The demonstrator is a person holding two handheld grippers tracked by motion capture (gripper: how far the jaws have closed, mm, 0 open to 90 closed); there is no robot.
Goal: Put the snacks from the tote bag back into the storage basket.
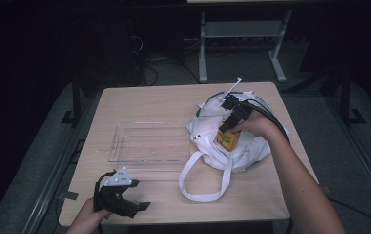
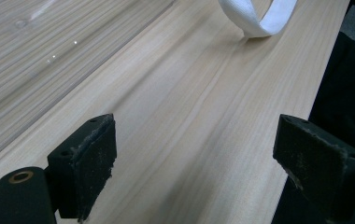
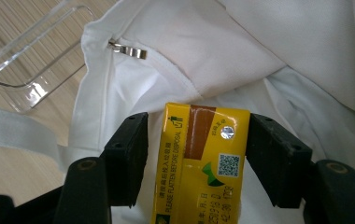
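Observation:
A yellow drink carton (image 1: 228, 140) (image 3: 199, 163) lies on the white cloth bag (image 1: 244, 153) (image 3: 203, 51) at the table's right side. My right gripper (image 1: 226, 128) (image 3: 196, 149) points down at it with a jaw on each side of the carton. The right pad touches the carton's edge, while a thin gap shows at the left pad, so the jaws stand open. My left gripper (image 1: 138, 206) (image 2: 194, 158) rests low at the table's front left, open wide over bare wood with nothing between its fingers.
A clear plastic tray (image 1: 149, 141) (image 3: 26, 70) (image 2: 26, 56) lies at the middle of the wooden table (image 1: 159, 102), left of the bag. The bag's white strap (image 1: 198, 190) (image 2: 259, 18) loops toward the front edge. A metal snap (image 3: 129, 50) sits on the bag's rim.

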